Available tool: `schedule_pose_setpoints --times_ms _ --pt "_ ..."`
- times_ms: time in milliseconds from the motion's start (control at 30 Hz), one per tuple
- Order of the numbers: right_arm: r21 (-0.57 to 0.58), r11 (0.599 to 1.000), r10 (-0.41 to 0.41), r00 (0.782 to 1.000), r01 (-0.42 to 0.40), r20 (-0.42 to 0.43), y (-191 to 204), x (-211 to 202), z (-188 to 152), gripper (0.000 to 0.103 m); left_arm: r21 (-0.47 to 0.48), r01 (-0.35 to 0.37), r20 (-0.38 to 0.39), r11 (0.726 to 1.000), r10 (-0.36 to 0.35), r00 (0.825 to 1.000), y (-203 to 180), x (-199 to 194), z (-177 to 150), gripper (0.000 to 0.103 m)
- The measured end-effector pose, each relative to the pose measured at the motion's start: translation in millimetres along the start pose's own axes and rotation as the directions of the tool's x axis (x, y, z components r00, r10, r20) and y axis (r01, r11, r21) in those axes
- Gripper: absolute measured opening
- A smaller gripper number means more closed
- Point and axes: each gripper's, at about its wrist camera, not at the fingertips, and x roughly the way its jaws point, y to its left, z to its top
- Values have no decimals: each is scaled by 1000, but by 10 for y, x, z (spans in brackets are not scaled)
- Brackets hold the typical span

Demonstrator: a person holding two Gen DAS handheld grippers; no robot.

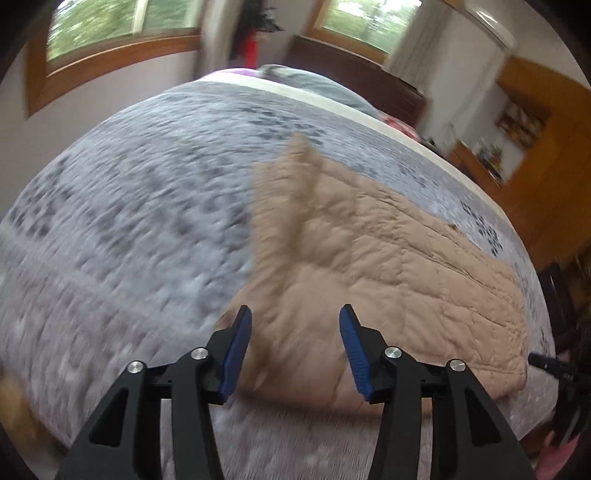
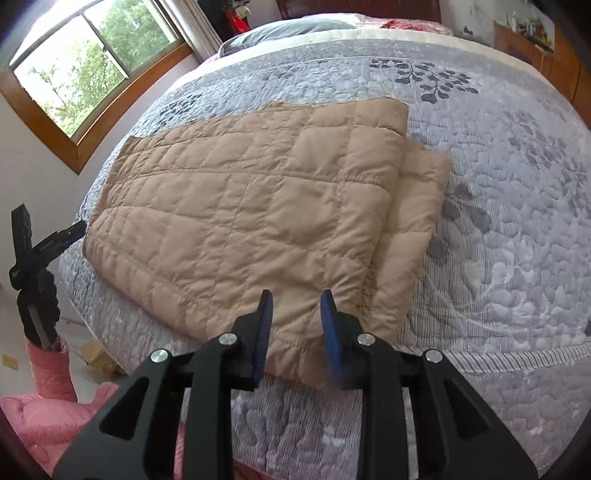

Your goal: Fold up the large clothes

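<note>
A tan quilted garment [image 2: 258, 206] lies folded on the grey floral bedspread [image 2: 498, 221], with a second layer sticking out along its right side. My right gripper [image 2: 295, 295] hovers over the garment's near edge, jaws a little apart; the fabric lies flat beneath them and nothing is pinched. In the blurred left wrist view the same garment [image 1: 388, 266] spreads to the right, with one flap [image 1: 303, 166] sticking up at its far end. My left gripper [image 1: 295, 310] stands open above the garment's near left corner, empty.
The bed's near edge [image 2: 480, 358] runs just under both grippers. A pillow [image 2: 288, 29] and dark headboard sit at the far end. A window [image 2: 85, 62] is on the left wall and a wooden cabinet [image 1: 546, 158] on the right. A pink quilted sleeve [image 2: 48, 369] shows at lower left.
</note>
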Motion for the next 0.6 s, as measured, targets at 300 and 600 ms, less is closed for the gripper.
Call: schedule_pose_setpoints --times_ms 300,600 --pt "-5 1000 0 999 0 -44 -41 155 -56 26 -340 198 -21 919 -218 976 400 166 -437 54" --pt "-3 1000 18 998 -18 -53 -87 244 -77 26 -486 263 128 833 -230 965 498 448 -454 54"
